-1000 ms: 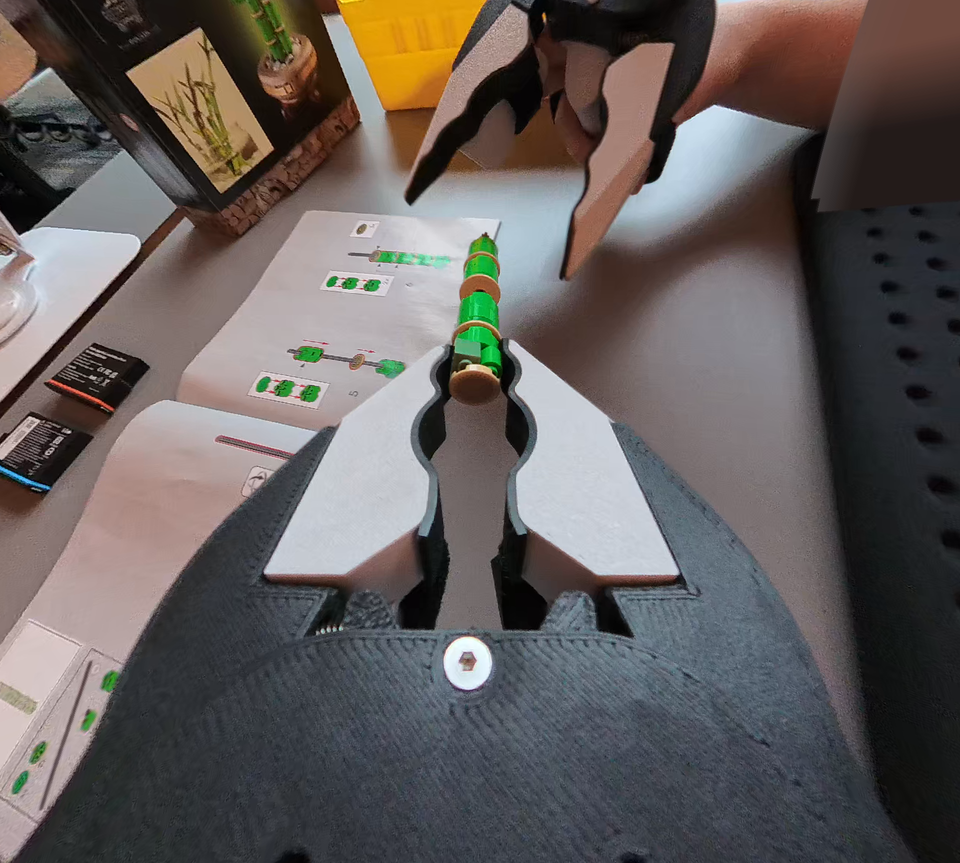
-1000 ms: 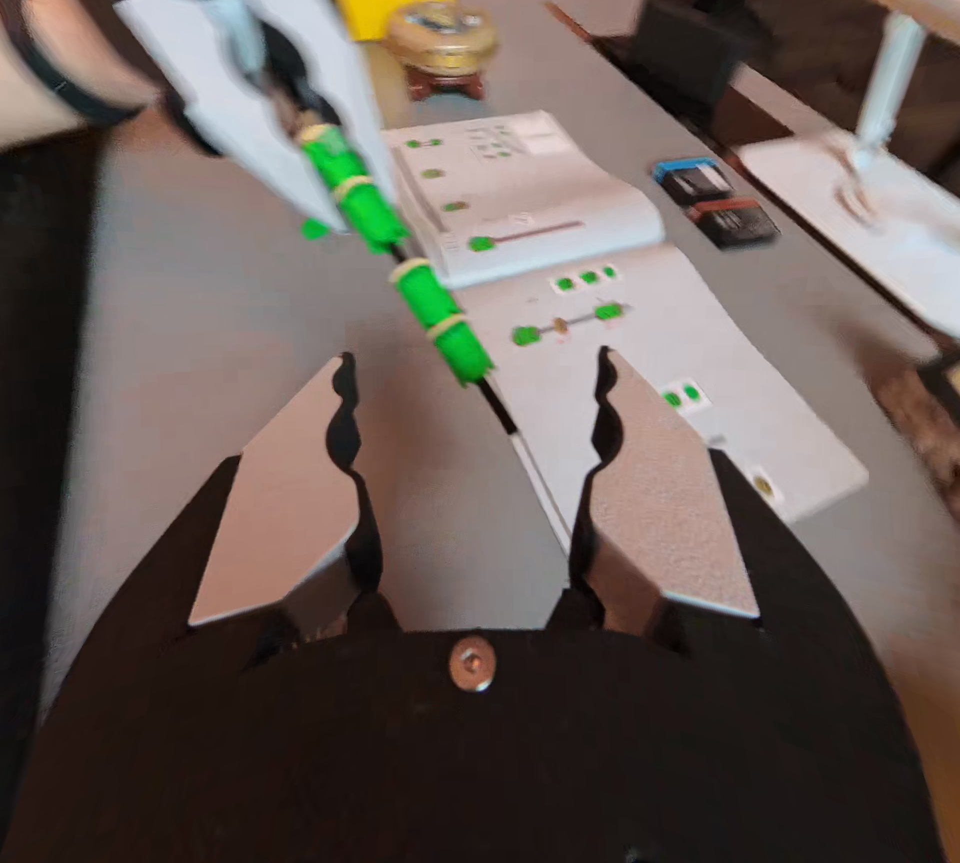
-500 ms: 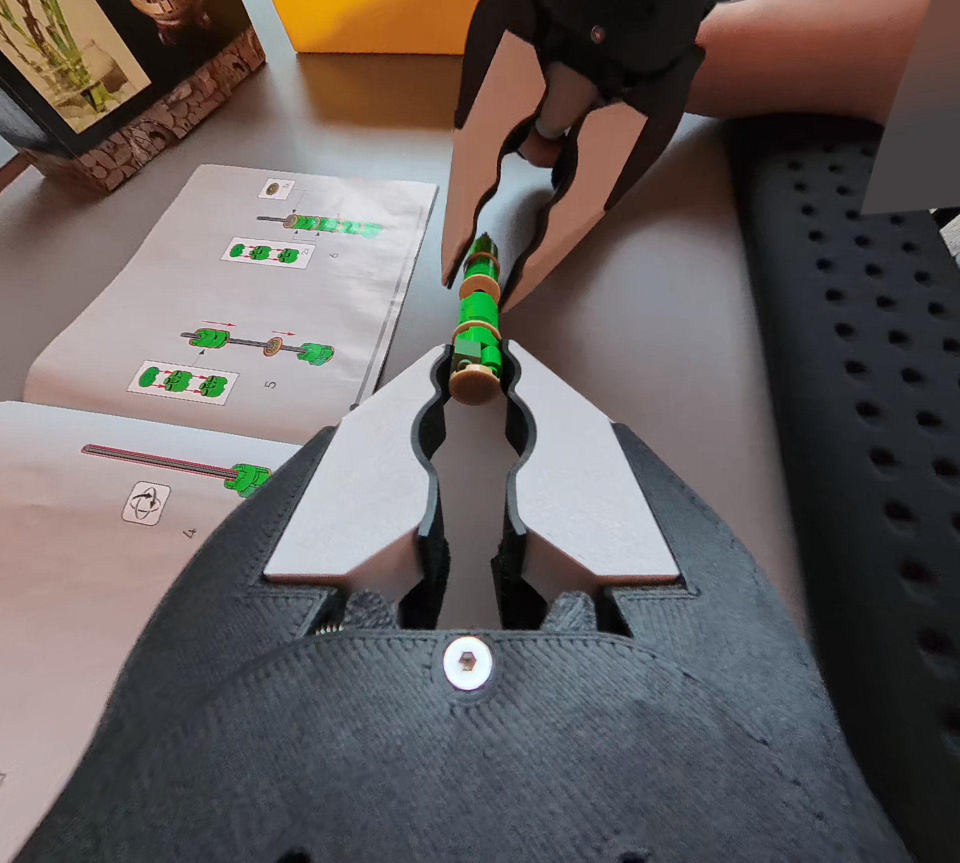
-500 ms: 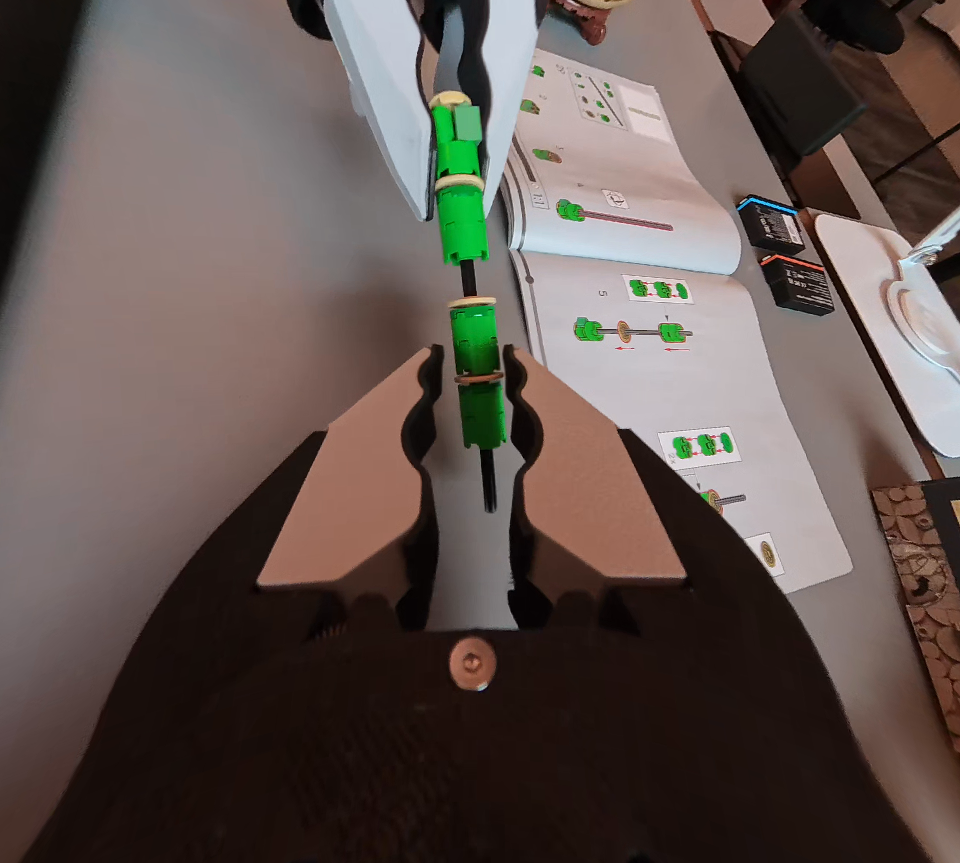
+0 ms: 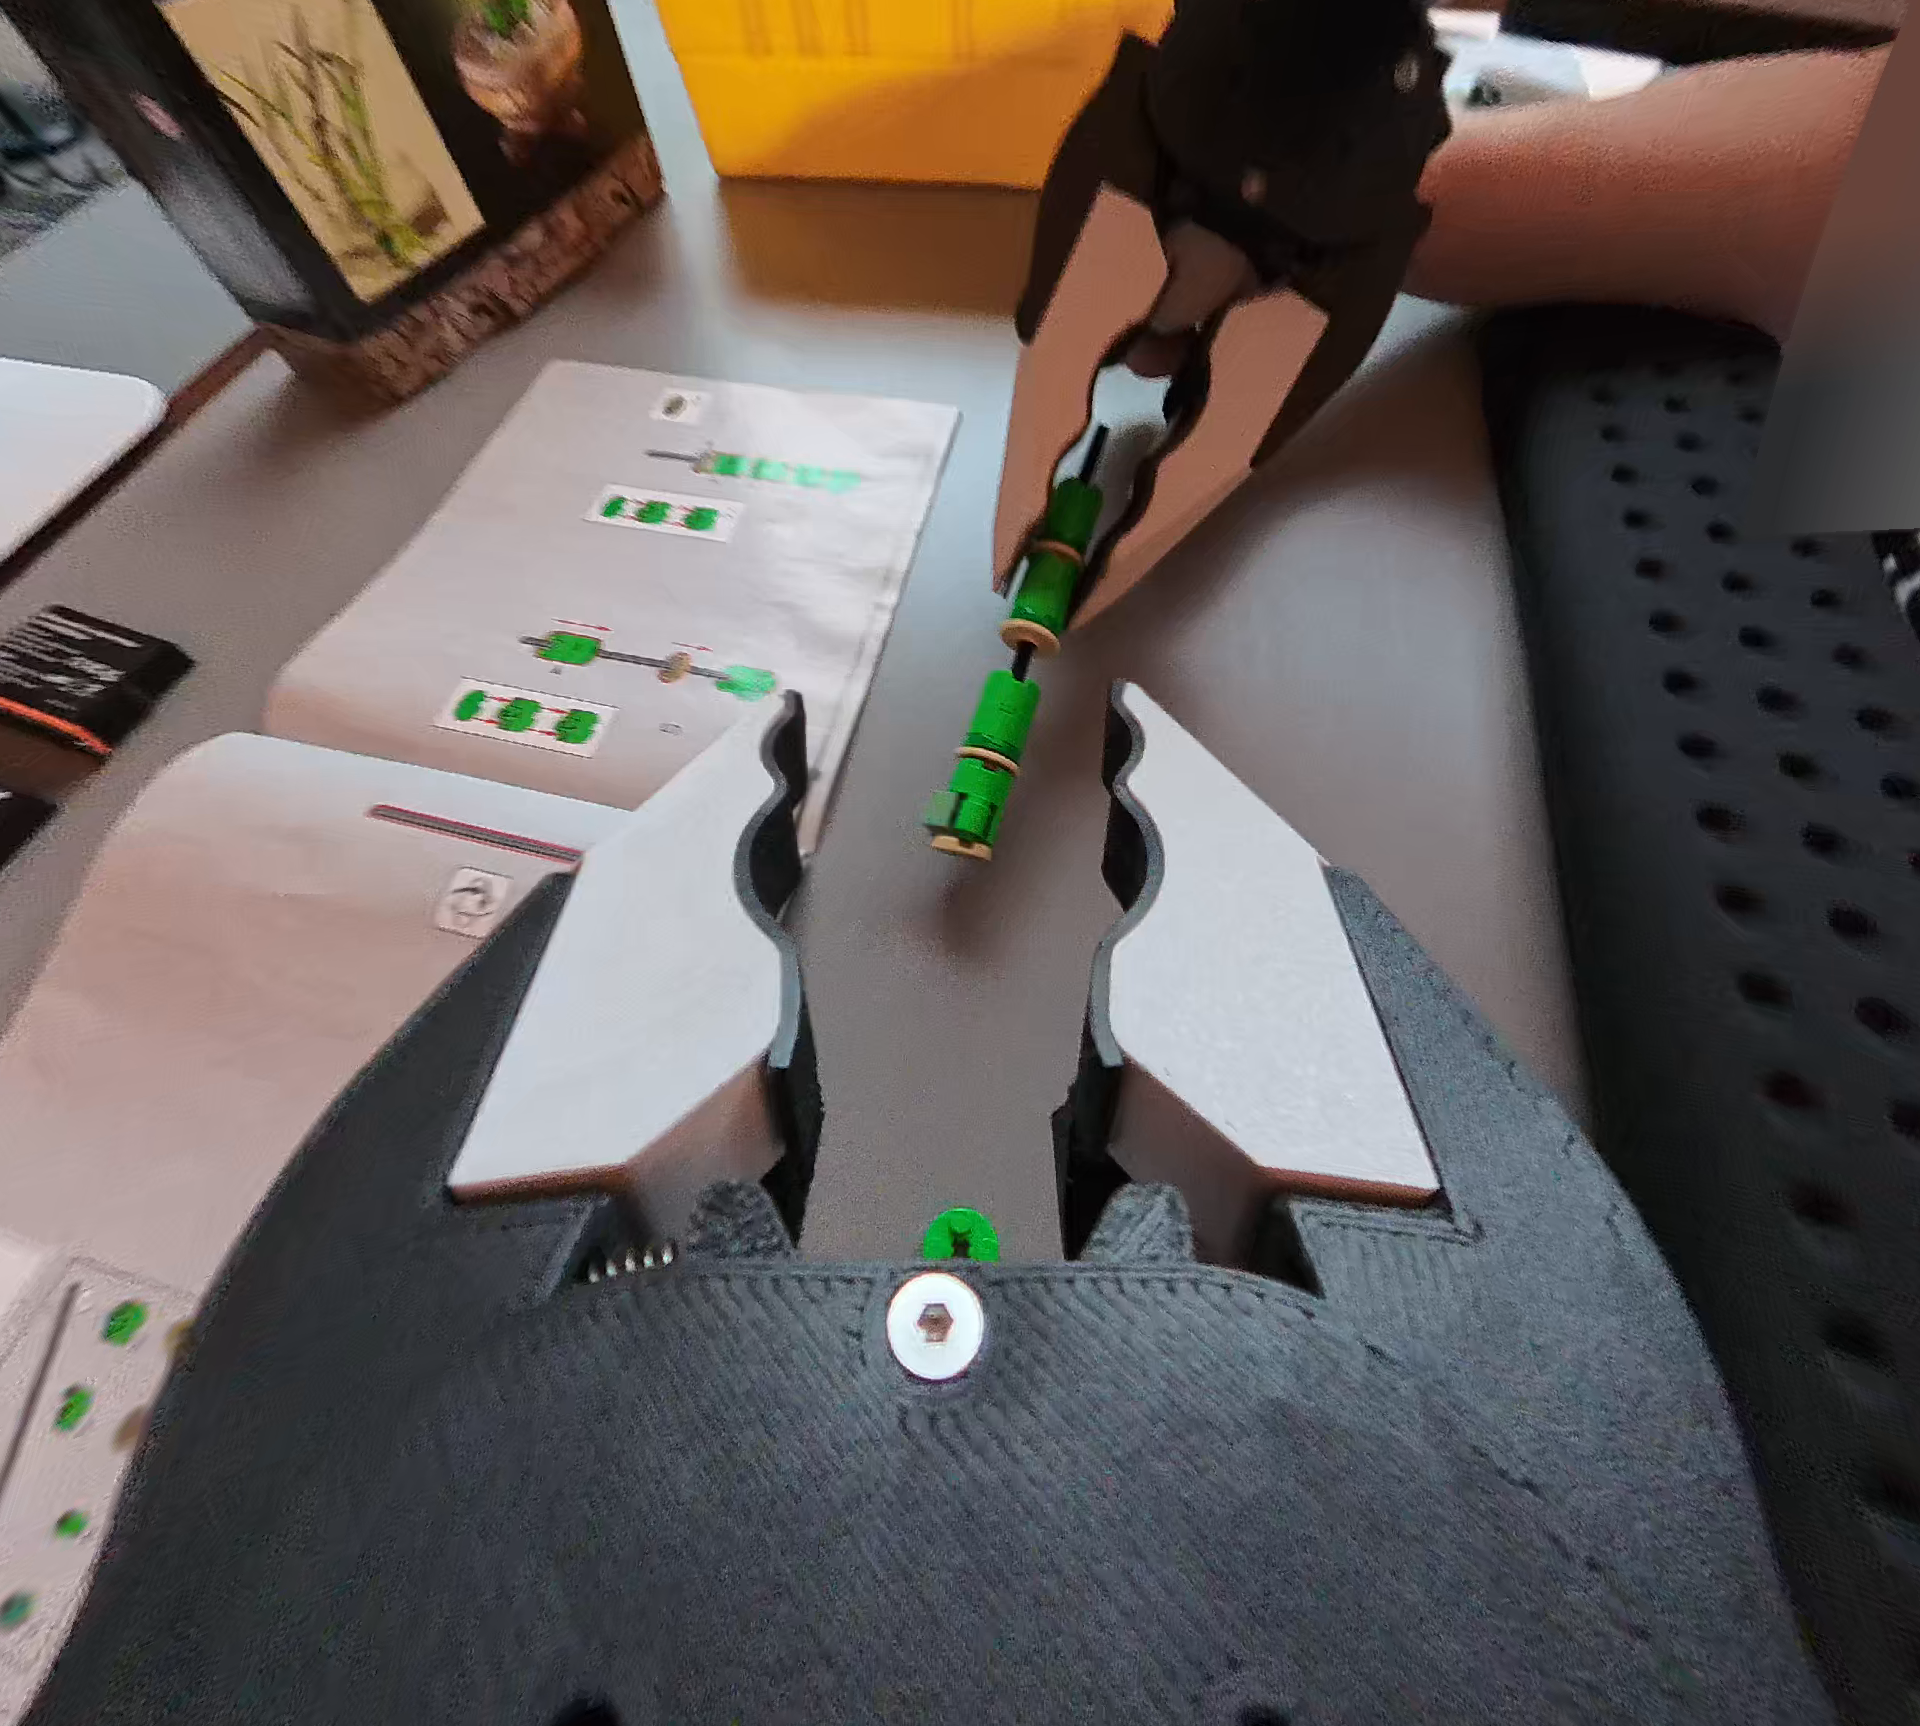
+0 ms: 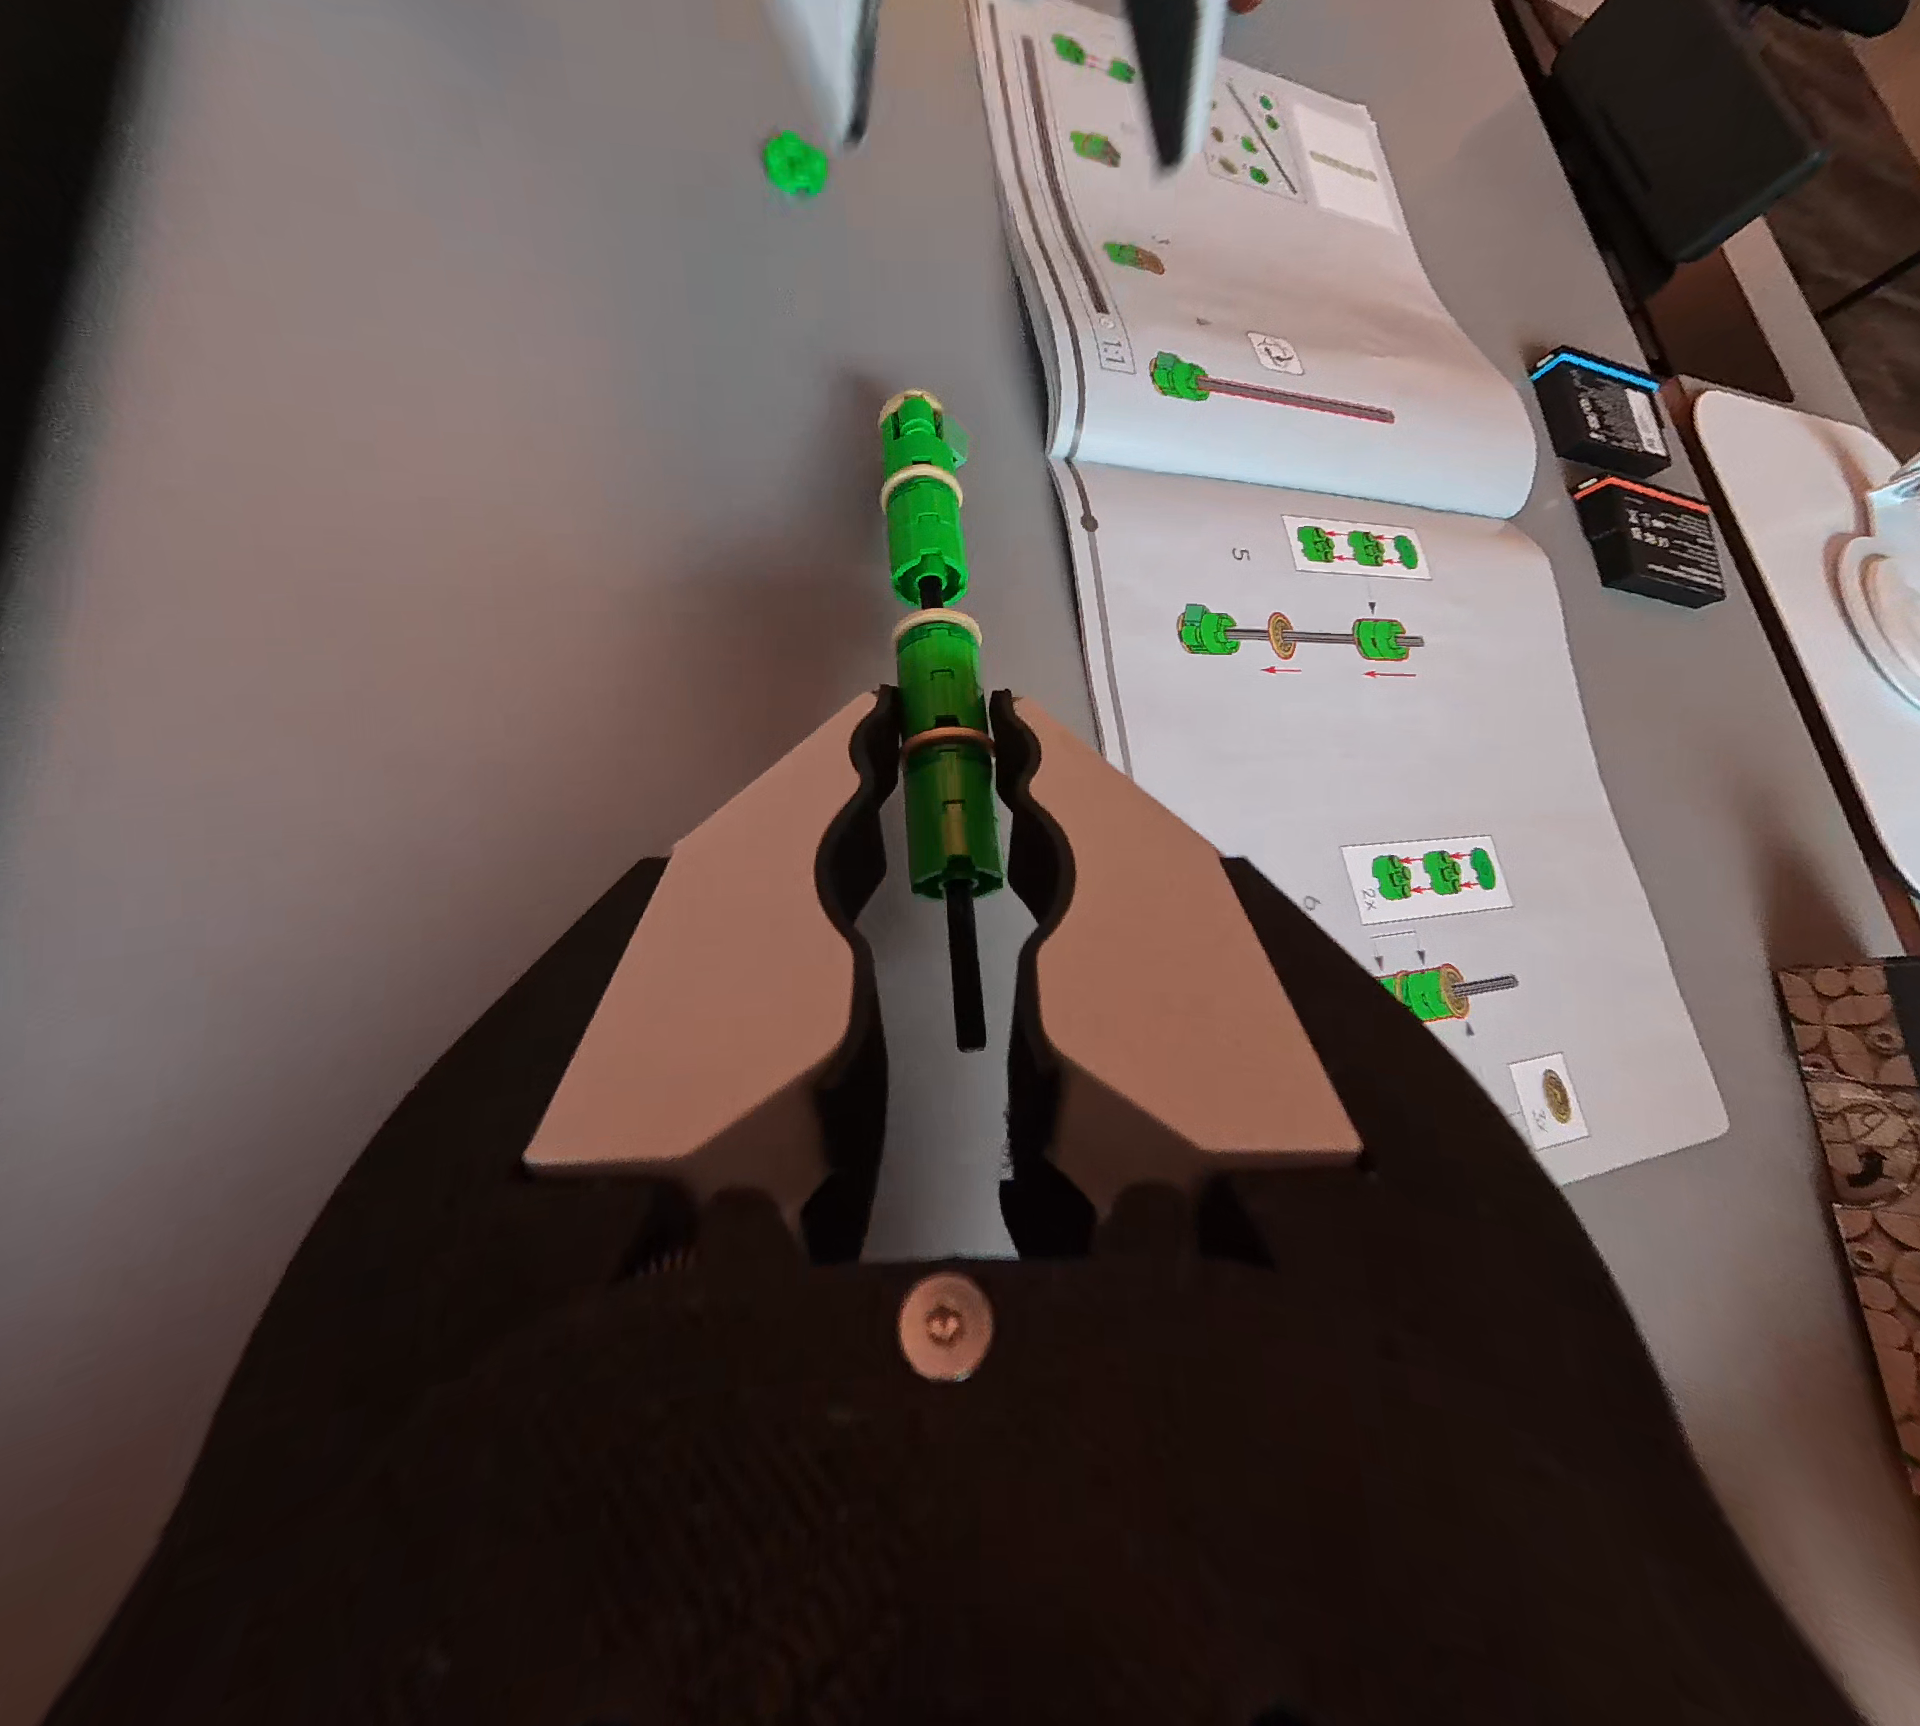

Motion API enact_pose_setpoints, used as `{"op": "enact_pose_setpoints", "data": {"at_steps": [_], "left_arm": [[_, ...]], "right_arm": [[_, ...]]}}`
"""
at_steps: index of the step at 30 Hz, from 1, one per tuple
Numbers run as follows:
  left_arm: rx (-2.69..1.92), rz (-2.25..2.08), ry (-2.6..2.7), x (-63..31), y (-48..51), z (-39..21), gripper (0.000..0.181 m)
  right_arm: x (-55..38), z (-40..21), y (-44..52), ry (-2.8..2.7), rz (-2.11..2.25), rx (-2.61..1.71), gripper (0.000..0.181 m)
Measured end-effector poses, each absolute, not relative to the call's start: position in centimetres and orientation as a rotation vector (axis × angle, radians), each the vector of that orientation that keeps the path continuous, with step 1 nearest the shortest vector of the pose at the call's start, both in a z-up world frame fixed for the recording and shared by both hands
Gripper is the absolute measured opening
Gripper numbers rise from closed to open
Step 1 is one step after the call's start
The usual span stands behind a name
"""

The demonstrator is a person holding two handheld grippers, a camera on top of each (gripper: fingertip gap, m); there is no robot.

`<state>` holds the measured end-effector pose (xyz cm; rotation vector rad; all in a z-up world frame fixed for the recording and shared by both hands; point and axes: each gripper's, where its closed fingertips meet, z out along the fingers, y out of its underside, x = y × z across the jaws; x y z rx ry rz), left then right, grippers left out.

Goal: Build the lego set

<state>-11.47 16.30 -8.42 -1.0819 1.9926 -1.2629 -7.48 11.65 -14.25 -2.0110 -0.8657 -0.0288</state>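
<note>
1. Now the left gripper [image 5: 951, 767] has let go: its fingers are spread wide, with the bamboo stalk [image 5: 1013, 653] lying free between and beyond them.
2. The right gripper [image 6: 940, 705] alone pinches the stalk by its far green segments, and the black axle's bare end shows between its fingers.
3. The hand-over looks complete, so the left gripper is likely free to fetch another piece; a loose green stud [image 6: 795, 162] sits on the table near it.
4. The grey table [image 6: 468, 429] carries an open instruction booklet [image 6: 1340, 720] beside the stalk.
5. Further off stand a yellow bin [image 5: 935, 14] and the set's box [image 5: 312, 66].
</note>
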Motion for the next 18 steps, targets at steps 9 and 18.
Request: {"op": "enact_pose_setpoints", "data": {"at_steps": [9,18], "left_arm": [[-1.077,-1.454,1.668,-13.1,20.9,-2.5,0.047],[-1.089,-1.436,1.616,-13.8,22.5,-1.4,0.049]], "right_arm": [[-7.4,-15.3,11.4,-0.841,0.145,-2.033,0.016],[-6.4,-15.2,11.4,-0.792,0.187,-2.038,0.019]]}}
